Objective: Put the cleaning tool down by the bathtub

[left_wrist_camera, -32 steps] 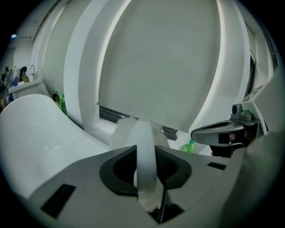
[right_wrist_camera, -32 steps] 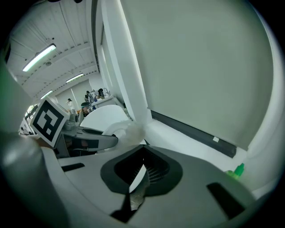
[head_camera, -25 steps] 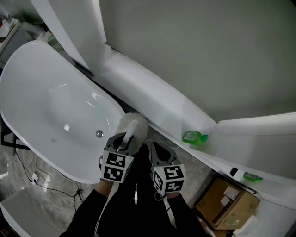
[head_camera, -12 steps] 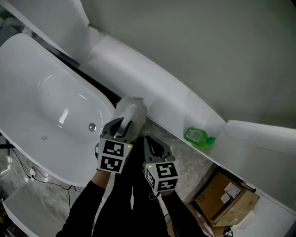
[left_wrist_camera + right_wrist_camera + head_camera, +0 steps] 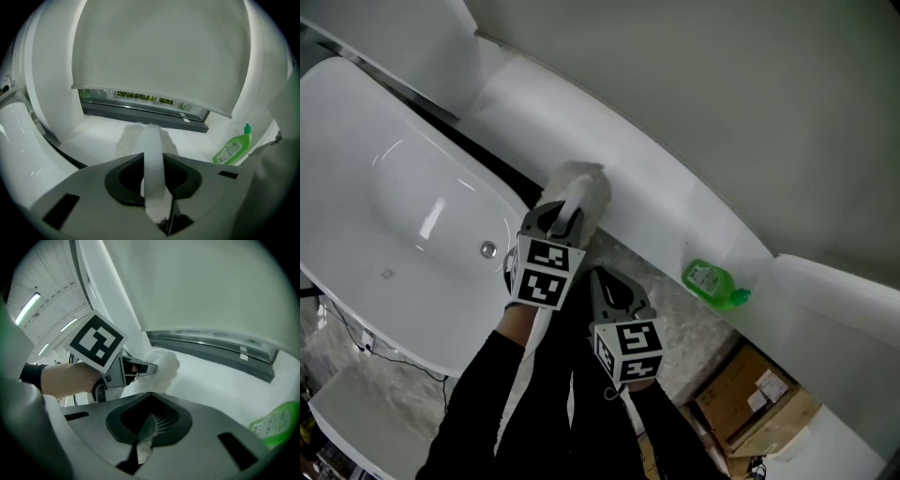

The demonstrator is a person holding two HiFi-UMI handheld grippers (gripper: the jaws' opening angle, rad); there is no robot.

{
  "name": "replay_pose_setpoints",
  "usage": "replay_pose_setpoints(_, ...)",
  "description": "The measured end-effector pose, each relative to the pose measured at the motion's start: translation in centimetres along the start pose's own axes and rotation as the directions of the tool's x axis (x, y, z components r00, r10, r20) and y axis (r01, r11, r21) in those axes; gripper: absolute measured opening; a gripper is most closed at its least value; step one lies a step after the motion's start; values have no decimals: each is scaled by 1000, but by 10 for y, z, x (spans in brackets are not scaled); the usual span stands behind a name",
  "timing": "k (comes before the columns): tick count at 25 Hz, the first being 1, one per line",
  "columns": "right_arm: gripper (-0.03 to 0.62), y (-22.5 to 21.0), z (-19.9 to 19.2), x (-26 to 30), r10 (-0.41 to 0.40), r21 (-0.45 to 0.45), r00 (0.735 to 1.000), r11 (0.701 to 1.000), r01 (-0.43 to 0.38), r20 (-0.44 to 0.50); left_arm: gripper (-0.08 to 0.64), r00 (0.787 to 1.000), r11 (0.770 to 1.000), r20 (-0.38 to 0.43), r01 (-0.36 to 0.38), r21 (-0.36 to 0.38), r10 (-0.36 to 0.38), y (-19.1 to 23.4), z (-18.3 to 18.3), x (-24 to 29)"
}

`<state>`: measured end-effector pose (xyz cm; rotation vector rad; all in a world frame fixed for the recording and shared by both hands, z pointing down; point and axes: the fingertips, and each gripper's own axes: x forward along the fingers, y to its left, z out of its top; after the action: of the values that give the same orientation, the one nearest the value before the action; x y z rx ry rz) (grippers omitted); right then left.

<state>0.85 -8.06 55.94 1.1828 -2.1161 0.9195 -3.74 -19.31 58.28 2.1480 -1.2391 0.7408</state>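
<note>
The cleaning tool [image 5: 579, 190] is a white fluffy head on a flat white handle. My left gripper [image 5: 562, 218] is shut on that handle, and the head rests over the white ledge [image 5: 661, 202] just past the bathtub [image 5: 384, 178]. In the left gripper view the handle [image 5: 152, 140] runs out between the jaws of the left gripper [image 5: 153, 162] to the fluffy head. My right gripper [image 5: 607, 287] hangs just behind and to the right, shut with nothing in it. In its own view the right gripper [image 5: 144, 430] looks at the left gripper [image 5: 136, 367] and the tool head [image 5: 165, 370].
A green bottle [image 5: 713, 282] lies on the ledge to the right, also seen as a bottle [image 5: 233, 147] in the left gripper view. A cardboard box [image 5: 757, 412] sits on the marbled floor at lower right. Cables trail on the floor left of the tub.
My left gripper has carried the tool forward and up, from the tub's rim onto the ledge. The right gripper has stayed close behind it.
</note>
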Motion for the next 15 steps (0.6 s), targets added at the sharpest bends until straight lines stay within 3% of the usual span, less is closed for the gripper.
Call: replay_pose_setpoints(15, 0, -32, 12, 19, -55, 43, 998, 998, 56, -24, 95, 998, 999, -60, -3, 35, 5, 28, 12, 77)
